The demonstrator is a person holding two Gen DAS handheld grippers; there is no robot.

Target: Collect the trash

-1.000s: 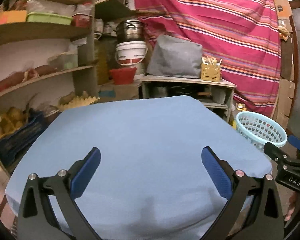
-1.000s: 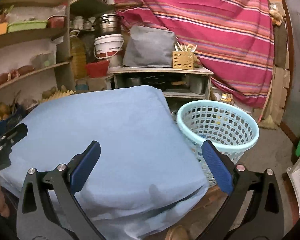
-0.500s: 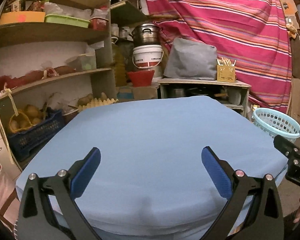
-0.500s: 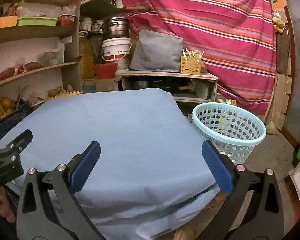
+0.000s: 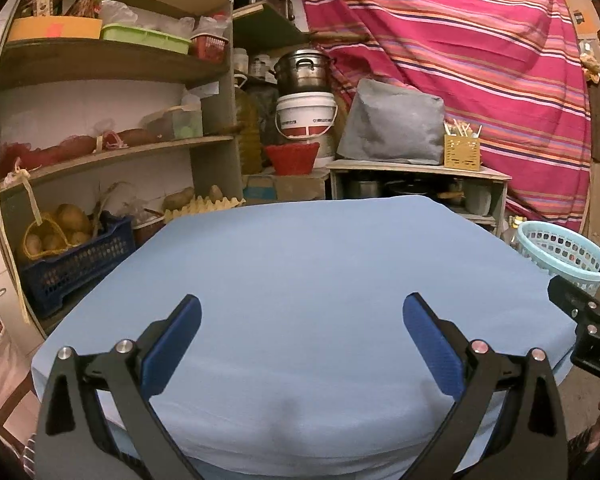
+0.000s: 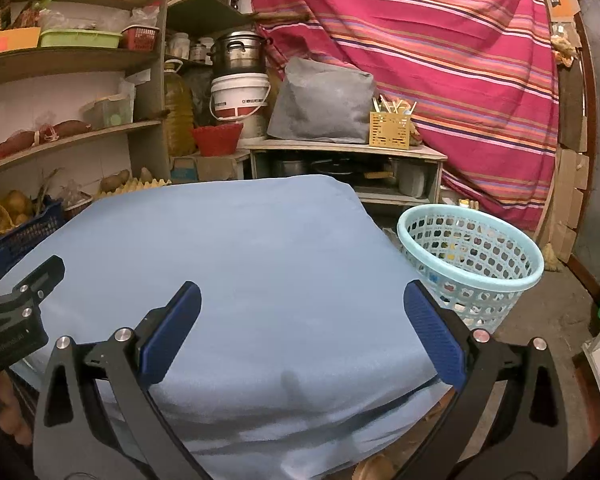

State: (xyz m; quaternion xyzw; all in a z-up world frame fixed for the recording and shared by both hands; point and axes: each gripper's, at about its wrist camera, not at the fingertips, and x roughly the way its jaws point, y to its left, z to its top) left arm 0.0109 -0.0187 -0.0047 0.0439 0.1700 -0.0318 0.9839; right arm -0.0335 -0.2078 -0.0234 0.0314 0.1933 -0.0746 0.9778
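Storeroom setting: a table under a light-blue cloth point(image 5: 320, 280) fills the foreground, backed by a pink striped curtain point(image 5: 480, 60) and wooden shelves point(image 5: 112, 64). My left gripper point(image 5: 302, 334) hangs over the near edge of the cloth with its blue-padded fingers point(image 5: 172, 344) spread wide and nothing between them. My right gripper point(image 6: 302, 332) hangs over the cloth's right part, likewise spread wide and empty. The trash container, a pale-blue perforated basket point(image 6: 470, 268), stands on the floor just beside the table's right edge; small coloured items show through its holes, but I cannot tell what they are. On the shelves: a dark-blue crate point(image 5: 76, 264) with potatoes in a yellow net, a green tray point(image 5: 144, 36) and an orange box point(image 5: 54, 28). Behind the table, a steel pot point(image 5: 302, 70) sits on a white bucket point(image 5: 306, 114) above a red basin point(image 5: 292, 158); a yellow holder point(image 5: 462, 152) with upright utensils stands beside a grey cover point(image 5: 392, 124).
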